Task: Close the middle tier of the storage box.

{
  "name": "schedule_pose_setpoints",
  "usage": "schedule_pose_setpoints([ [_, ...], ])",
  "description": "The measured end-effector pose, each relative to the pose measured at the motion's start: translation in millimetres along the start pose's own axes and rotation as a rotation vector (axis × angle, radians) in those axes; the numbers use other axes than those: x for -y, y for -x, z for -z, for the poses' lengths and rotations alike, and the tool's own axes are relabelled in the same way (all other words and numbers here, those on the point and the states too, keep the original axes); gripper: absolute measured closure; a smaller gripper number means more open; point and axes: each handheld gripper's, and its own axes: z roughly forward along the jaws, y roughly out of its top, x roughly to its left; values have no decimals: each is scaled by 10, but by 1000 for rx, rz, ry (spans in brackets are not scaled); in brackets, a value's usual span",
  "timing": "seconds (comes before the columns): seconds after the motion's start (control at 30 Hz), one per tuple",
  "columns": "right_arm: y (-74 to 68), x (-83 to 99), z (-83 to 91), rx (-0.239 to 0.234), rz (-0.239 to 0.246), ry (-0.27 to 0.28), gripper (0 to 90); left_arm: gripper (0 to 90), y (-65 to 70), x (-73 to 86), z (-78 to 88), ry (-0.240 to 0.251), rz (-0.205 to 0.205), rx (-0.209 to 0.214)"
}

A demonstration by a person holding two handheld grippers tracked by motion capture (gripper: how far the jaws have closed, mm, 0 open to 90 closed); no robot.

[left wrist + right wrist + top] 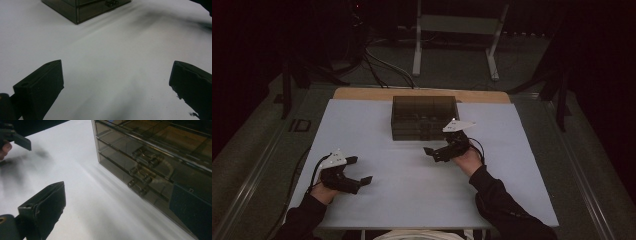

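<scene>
**Drawer cabinet untouched; both grippers wide open**

The smoked-plastic drawer cabinet [424, 117] stands at the middle of the worktop's far edge, its front toward the person. It looks to be rigid, thin-walled acrylic: probably light, smooth, prone to slide on the sheet if pulled, and liable to scratch or crack under a hard squeeze. The sound place to take hold is judged to be a drawer knob [146, 157], small enough for the jaws to close on; the flat glossy walls offer no purchase.

The right gripper [439, 150] sits just in front of the cabinet's right front corner, not touching it, jaws spread apart and holding nothing. The left gripper [354, 172] rests near the worktop's [512, 165] near-left corner, well apart from the cabinet, jaws likewise spread wide and empty.

The right gripper view resolves three stacked drawer fronts and their knobs, detail lost to darkness in the high view. The left gripper view gives the cabinet's corner and bare sheet between its jaws. The high view alone establishes both hands' positions relative to the worktop's edges.
</scene>
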Motion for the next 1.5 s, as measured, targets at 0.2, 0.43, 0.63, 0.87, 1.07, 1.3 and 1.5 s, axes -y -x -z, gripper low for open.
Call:
schedule_pose_setpoints([
  [0.2,43,117,126,23,18,2,7,9,1,2,-4,-2,-1,1],
  [0.43,94,274,270,59,16,16,8,9,6,2,-4,-3,-3,3],
  [0.63,152,400,380,82,3,18,8,9,6,3,-5,-2,-3,4],
  [0.87,199,571,483,126,7,16,8,9,8,2,-2,-1,-4,6],
  [1.07,243,719,636,152,-20,19,8,9,9,3,-2,-2,-5,5],
  [1.3,285,960,857,195,-60,5,8,9,13,2,-6,-3,-7,5],
  [1.5,312,1155,1063,246,-110,13,8,9,14,5,-8,-5,-8,6],
])
